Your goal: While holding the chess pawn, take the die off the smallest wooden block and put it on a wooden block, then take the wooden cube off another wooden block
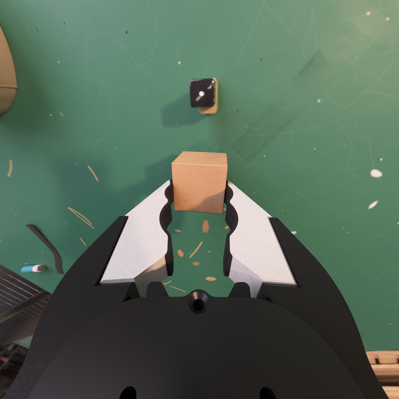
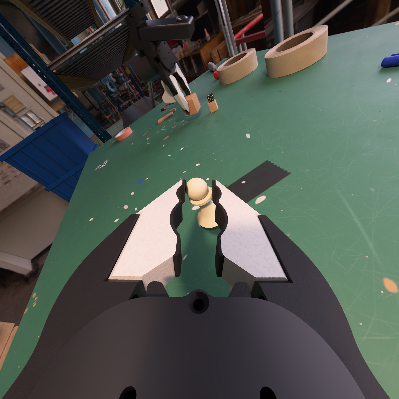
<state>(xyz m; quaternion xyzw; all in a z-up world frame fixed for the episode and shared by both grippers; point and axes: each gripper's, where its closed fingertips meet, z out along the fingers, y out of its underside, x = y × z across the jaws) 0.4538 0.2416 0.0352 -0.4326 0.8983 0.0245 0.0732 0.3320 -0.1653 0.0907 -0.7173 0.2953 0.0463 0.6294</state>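
My left gripper (image 1: 199, 189) is shut on a tan wooden cube (image 1: 199, 170), pinched at its sides. Beyond it a black die (image 1: 201, 92) sits on a small upright wooden block (image 1: 210, 110) on the green mat. My right gripper (image 2: 198, 187) is shut on a cream chess pawn (image 2: 205, 216), held tilted above the mat by its round head. The right wrist view also shows the left gripper (image 2: 183, 101) with the cube (image 2: 193, 103) low over the mat, the die (image 2: 210, 97) on its block (image 2: 213, 107) just right of it, and a flat wooden block (image 2: 165, 118) to the left.
Two tan tape rolls (image 2: 237, 65) (image 2: 298, 50) stand at the far side, a pink tape roll (image 2: 123, 133) near the left table edge, a blue marker (image 2: 390, 60) far right. A black tape strip (image 2: 259, 179) lies ahead of the right gripper. A small blue-white cylinder (image 1: 32, 268) lies on the mat.
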